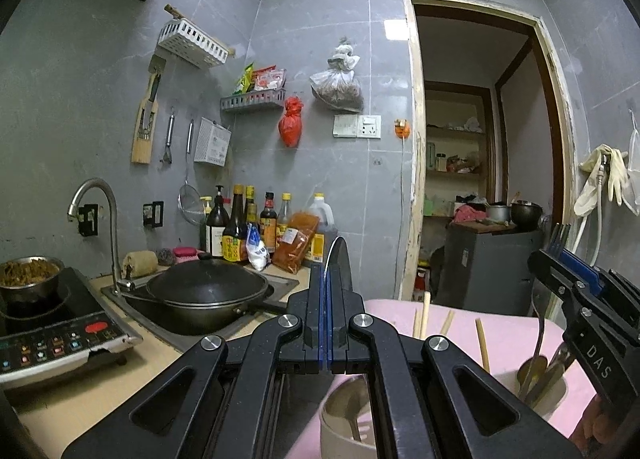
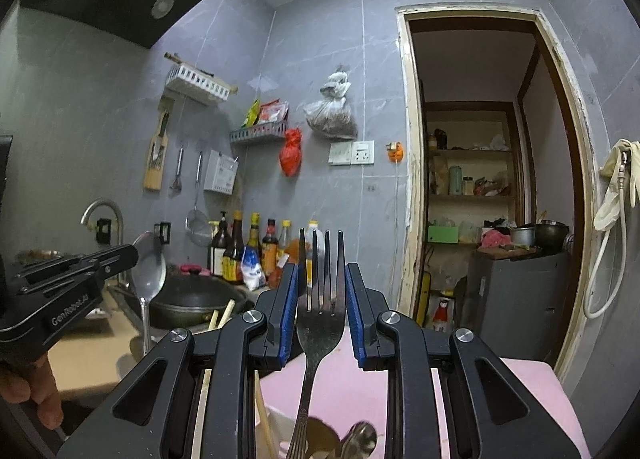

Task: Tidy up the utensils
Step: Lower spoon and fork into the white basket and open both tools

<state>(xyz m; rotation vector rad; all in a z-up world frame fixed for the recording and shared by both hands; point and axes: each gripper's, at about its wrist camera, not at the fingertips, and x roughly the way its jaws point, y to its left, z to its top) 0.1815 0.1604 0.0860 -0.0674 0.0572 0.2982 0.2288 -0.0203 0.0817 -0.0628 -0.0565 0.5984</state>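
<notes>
My left gripper [image 1: 325, 279] is shut on a metal spoon [image 2: 149, 259], held upright with its bowl up; in the left wrist view only the spoon's edge [image 1: 338, 255] shows above the fingers. My right gripper [image 2: 322, 299] is shut on a dark metal fork [image 2: 321, 299], tines up, gripped across its head. The right gripper also shows in the left wrist view [image 1: 568, 271]. A beige utensil holder [image 1: 344, 423] stands on the pink cloth [image 1: 508, 343] below both grippers, with chopsticks [image 1: 482, 343] and spoons [image 1: 536, 371] in its compartments.
A black wok [image 1: 204, 291] sits in the sink [image 1: 132, 303] under a tap [image 1: 100, 211]. An induction cooker [image 1: 52, 331] with a steel bowl stands at left. Sauce bottles [image 1: 248, 223] line the wall. A doorway [image 1: 480, 155] opens at right.
</notes>
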